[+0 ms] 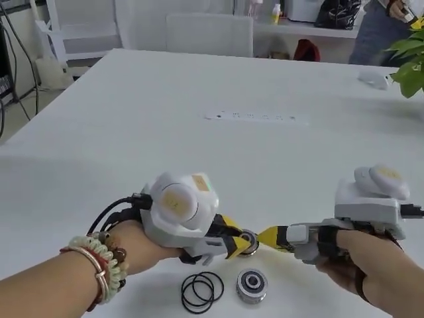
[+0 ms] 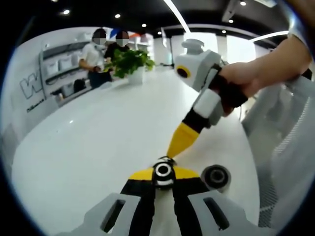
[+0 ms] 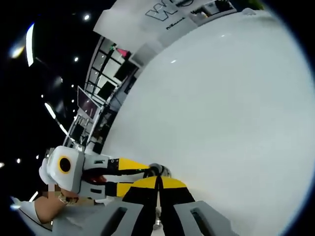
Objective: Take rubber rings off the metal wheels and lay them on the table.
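Observation:
My left gripper [image 1: 240, 244] is shut on a small metal wheel [image 1: 248, 238], held just above the white table [image 1: 199, 152]. In the left gripper view the wheel [image 2: 163, 172] sits between the yellow tips, its dark rubber rim facing the camera. My right gripper [image 1: 266, 237] comes in from the right with its jaws pressed together, the tips [image 2: 178, 142] touching the wheel's edge. Whether a ring is pinched between them is too small to tell. A second wheel [image 1: 252, 285] lies flat near the front edge. Loose black rubber rings [image 1: 202, 291] lie beside it.
A white power strip [image 1: 255, 117] lies across the middle of the table. A potted plant [image 1: 411, 63] stands at the far right edge. People stand beyond the table's far end [image 2: 103, 54]. A chair [image 1: 209, 33] is at the far side.

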A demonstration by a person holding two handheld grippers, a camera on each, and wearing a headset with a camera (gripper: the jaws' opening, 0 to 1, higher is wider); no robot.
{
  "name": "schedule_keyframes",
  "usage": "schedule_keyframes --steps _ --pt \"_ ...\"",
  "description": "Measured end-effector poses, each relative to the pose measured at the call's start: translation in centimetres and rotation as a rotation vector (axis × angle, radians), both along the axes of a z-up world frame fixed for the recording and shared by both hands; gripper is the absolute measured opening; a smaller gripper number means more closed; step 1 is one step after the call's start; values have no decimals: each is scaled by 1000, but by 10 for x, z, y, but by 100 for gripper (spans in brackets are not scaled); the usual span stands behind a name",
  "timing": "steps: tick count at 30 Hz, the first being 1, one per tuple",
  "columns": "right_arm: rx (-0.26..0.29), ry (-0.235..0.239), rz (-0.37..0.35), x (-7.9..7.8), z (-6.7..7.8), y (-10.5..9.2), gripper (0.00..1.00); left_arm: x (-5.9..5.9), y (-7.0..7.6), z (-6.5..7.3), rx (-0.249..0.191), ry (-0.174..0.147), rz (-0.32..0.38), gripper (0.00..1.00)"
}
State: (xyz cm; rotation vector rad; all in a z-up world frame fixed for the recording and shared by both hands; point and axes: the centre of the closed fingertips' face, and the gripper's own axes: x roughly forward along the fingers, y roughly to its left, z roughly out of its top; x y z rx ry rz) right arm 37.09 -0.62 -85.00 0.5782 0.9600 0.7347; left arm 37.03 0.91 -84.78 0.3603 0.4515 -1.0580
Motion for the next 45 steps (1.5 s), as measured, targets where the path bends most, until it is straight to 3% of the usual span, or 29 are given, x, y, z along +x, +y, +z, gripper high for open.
schedule_keyframes --steps 45 --pt "3 -46 82 -4 10 17 0 1 2 0 -17 2 -7 14"
